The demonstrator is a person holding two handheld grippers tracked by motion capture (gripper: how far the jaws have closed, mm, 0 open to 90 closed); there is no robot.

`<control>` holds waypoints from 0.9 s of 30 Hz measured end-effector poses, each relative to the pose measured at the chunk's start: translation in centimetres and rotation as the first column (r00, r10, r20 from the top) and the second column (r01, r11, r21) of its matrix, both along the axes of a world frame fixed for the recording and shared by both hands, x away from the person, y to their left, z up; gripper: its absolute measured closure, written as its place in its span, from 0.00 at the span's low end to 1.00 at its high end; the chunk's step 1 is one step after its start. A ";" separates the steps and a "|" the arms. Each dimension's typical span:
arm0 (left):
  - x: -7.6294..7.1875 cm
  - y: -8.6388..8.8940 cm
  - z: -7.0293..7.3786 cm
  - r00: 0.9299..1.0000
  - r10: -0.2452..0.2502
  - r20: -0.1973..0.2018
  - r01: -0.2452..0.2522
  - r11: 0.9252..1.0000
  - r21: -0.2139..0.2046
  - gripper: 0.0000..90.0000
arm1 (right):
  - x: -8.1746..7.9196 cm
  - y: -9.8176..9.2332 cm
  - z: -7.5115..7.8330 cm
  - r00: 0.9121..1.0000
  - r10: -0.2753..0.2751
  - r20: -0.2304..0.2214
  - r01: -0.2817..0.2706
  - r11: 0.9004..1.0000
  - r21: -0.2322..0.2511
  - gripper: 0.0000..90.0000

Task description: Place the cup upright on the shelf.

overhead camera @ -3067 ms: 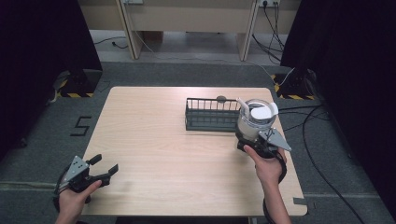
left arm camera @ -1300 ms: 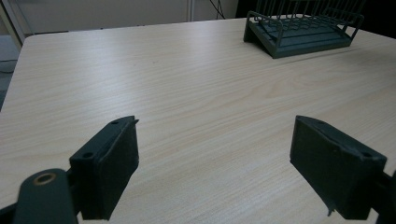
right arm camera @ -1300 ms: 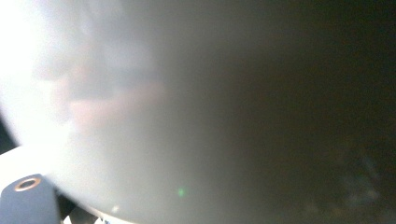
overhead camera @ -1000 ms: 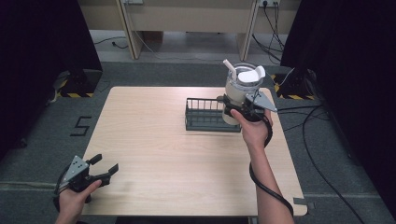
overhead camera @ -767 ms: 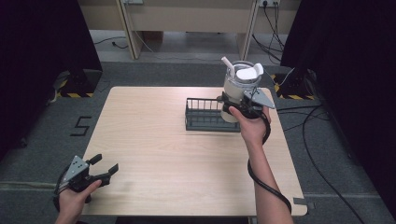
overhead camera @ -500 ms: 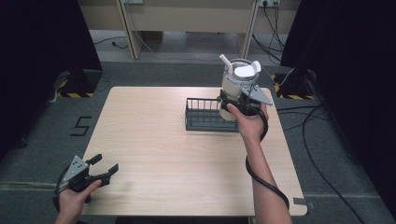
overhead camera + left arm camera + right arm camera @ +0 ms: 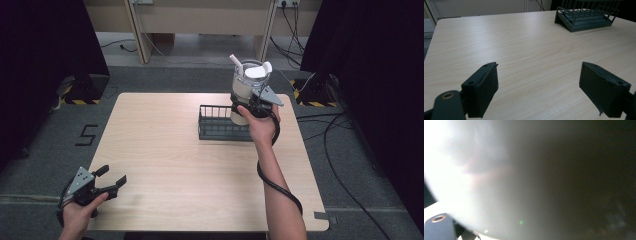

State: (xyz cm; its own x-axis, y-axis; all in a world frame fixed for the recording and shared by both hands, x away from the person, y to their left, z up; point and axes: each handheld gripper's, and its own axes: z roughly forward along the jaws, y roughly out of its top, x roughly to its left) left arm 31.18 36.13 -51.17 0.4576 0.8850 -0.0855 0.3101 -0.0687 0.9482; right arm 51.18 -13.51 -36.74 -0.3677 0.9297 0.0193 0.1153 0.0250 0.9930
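Up close, the right gripper view is taken up by a pale, blurred, curved wall, and its jaws cannot be made out there. From the high view, the right gripper (image 7: 250, 103) is seen clamped on a clear, round jug (image 7: 248, 85) with a white lid and spout, held above the far right end of a dark wire rack (image 7: 220, 127) on the light wood-grain table (image 7: 160, 150). The left gripper (image 7: 539, 92) is held low at the near left corner, its flat black jaws spread wide with nothing between them.
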 end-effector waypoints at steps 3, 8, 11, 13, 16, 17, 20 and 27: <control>0.0 0.0 0.0 1.000 0.000 0.000 0.000 1.000 0.000 0.17 | 0.3 0.2 0.0 1.000 -0.001 0.000 0.001 1.000 0.002 0.12; 0.0 0.0 0.0 1.000 0.000 0.000 0.000 1.000 -0.003 0.16 | 1.1 0.6 -0.1 1.000 -0.001 -0.002 0.001 1.000 0.005 0.12; 0.0 0.0 0.0 1.000 0.000 0.000 0.000 1.000 -0.004 0.16 | 1.4 0.8 -0.2 1.000 -0.001 -0.008 0.001 1.000 0.008 0.12; 0.0 0.0 0.0 1.000 0.000 0.001 0.000 1.000 -0.003 0.16 | 1.7 1.0 -0.4 1.000 0.000 -0.009 0.000 1.000 0.010 0.12; 0.0 0.0 0.0 1.000 0.000 0.001 0.000 1.000 -0.003 0.16 | 1.9 1.1 -0.5 1.000 0.002 -0.012 -0.002 1.000 0.007 0.12; 0.0 0.0 0.0 1.000 -0.001 0.001 0.001 1.000 -0.005 0.16 | 2.1 1.3 -0.6 1.000 0.002 -0.015 -0.002 1.000 0.005 0.12; 0.0 0.0 0.0 1.000 -0.003 0.001 0.003 1.000 -0.004 0.16 | 2.3 1.5 -0.8 1.000 0.006 -0.020 -0.006 1.000 0.006 0.12; 0.0 0.0 0.0 1.000 -0.001 0.002 0.001 1.000 -0.005 0.17 | 2.8 1.9 -1.1 1.000 0.007 -0.028 -0.007 1.000 0.006 0.12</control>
State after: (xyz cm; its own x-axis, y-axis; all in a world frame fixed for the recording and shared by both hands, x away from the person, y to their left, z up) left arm 31.20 36.15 -51.20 0.4590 0.8840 -0.0890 0.3077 -0.0642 0.9493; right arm 53.95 -11.60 -37.89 -0.3737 0.9269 0.0349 0.1427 0.0203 0.9896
